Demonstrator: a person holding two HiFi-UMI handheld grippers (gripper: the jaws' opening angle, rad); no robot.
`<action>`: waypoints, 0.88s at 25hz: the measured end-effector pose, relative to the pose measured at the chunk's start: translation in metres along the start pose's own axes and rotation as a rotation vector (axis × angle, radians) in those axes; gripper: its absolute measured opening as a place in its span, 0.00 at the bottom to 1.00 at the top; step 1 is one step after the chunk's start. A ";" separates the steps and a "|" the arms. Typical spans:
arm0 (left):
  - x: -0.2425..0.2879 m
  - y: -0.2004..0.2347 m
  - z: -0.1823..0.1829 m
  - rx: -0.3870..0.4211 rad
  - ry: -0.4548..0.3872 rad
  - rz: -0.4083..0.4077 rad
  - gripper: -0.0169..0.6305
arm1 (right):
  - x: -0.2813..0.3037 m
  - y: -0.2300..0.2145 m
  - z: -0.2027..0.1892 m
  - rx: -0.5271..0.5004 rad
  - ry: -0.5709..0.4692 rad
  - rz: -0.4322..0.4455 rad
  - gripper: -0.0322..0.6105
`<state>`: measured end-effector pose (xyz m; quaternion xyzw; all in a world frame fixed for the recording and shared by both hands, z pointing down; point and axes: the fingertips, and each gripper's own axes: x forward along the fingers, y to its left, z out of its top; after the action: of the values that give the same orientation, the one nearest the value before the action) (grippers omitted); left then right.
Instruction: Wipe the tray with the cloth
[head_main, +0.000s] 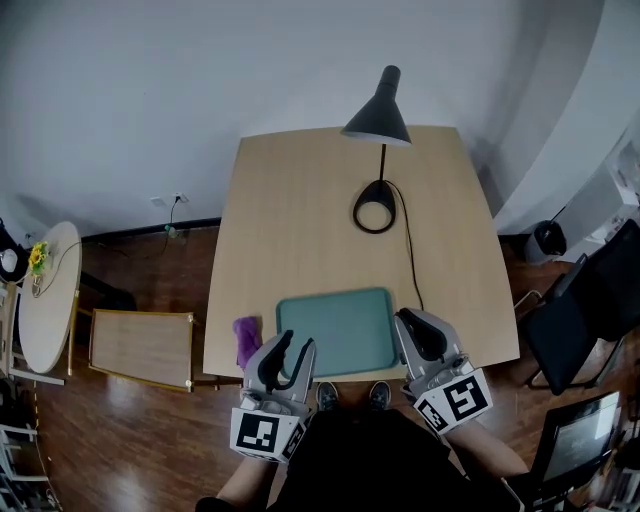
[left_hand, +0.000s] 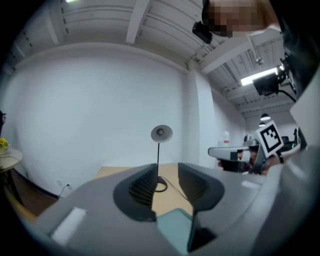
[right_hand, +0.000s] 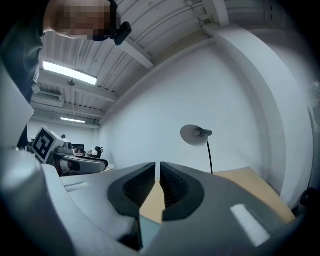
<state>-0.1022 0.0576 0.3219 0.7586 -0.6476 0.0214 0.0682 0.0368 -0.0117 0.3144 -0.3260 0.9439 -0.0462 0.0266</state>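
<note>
- One purple cloth (head_main: 246, 340) lies bunched on the bench (head_main: 300, 220), just beside the left short edge of the teal tray (head_main: 335, 330), its long axis running away from the person.
- The left gripper (head_main: 297, 345), jaws apart and empty, hangs just to the cloth's near right, much the nearer.
- The right gripper (head_main: 415, 320), jaws drawn together on nothing, hangs by the tray's right corner.

Left tongs (head_main: 291, 347) at 7 o'clock stand partly open and empty, right tongs (head_main: 421, 325) at 5 o'clock closed to a slit.
</note>
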 end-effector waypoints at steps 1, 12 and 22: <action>-0.002 -0.003 -0.001 0.012 0.000 0.005 0.26 | -0.004 0.002 0.004 -0.016 -0.012 0.007 0.10; -0.039 -0.019 0.009 0.002 -0.066 -0.054 0.25 | -0.031 0.041 0.007 -0.082 -0.020 -0.023 0.10; -0.116 0.021 -0.015 0.016 -0.069 -0.102 0.25 | -0.041 0.121 -0.014 -0.086 0.046 -0.093 0.09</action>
<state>-0.1405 0.1705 0.3245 0.7915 -0.6098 -0.0030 0.0407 -0.0063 0.1097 0.3160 -0.3690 0.9292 -0.0141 -0.0112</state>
